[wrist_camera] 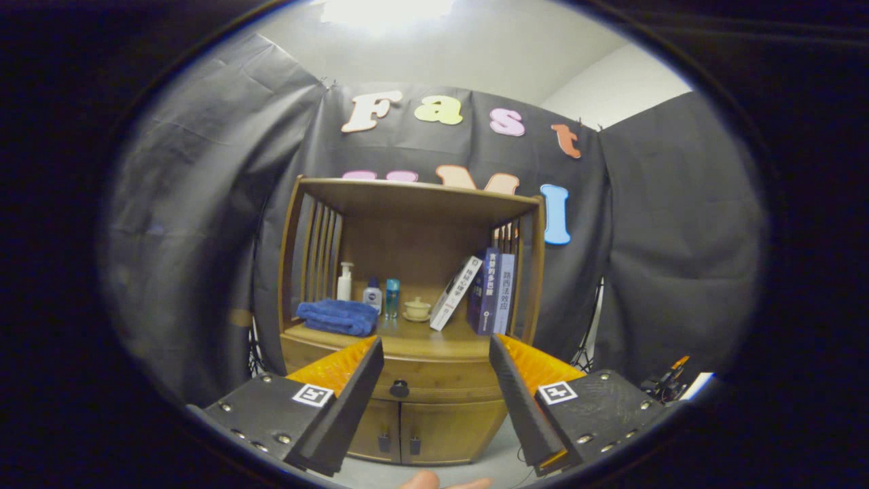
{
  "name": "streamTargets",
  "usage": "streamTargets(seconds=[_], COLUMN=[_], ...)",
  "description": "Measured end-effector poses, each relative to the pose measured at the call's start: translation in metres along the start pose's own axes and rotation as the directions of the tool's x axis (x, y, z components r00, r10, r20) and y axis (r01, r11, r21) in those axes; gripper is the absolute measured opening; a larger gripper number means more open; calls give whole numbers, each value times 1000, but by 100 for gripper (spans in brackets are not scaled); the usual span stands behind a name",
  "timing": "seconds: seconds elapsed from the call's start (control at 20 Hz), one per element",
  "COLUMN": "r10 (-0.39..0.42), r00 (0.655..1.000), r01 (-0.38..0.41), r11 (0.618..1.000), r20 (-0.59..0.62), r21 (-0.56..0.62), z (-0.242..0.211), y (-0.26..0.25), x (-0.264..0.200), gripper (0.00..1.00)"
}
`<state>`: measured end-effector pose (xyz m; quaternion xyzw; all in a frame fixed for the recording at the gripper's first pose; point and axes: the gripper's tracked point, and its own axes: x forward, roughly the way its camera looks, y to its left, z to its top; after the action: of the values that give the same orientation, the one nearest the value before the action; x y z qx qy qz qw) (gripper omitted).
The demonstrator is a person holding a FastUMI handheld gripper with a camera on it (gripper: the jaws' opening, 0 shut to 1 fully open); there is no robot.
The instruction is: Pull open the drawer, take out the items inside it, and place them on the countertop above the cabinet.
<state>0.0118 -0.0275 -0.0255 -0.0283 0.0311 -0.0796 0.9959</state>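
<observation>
A wooden cabinet [407,326] stands ahead against the booth wall. Its drawer [434,380] is closed, with a dark round knob [399,388] on its front. The knob lies between my two fingers and beyond them, some way off. My gripper [436,350] is open, with nothing held, and its fingertips frame the drawer front. The countertop [421,339] above the drawer carries a folded blue towel [338,316], three small bottles [372,293], a small lidded cup on a saucer [417,310] and leaning books [483,293]. The drawer's inside is hidden.
Two lower cabinet doors [414,429] with small dark handles sit under the drawer. A shelf roof [414,193] with slatted sides spans over the countertop. Part of a hand [441,482] shows under the fingers. Some gear [669,384] lies to the right on the floor.
</observation>
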Motion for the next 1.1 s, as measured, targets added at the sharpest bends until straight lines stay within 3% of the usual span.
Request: streamTargets(seconds=[0.25, 0.35, 0.55, 1.1], r10=[-20, 8, 47, 82], r00=[999, 1000, 999, 985], r01=[19, -9, -46, -70], r11=[999, 999, 999, 994], r20=[-37, -25, -14, -154], r21=[-31, -40, 19, 84], z=[-22, -25, -33, -106], y=[4, 19, 37, 88], x=[18, 24, 46, 112], gripper=[94, 94, 94, 94])
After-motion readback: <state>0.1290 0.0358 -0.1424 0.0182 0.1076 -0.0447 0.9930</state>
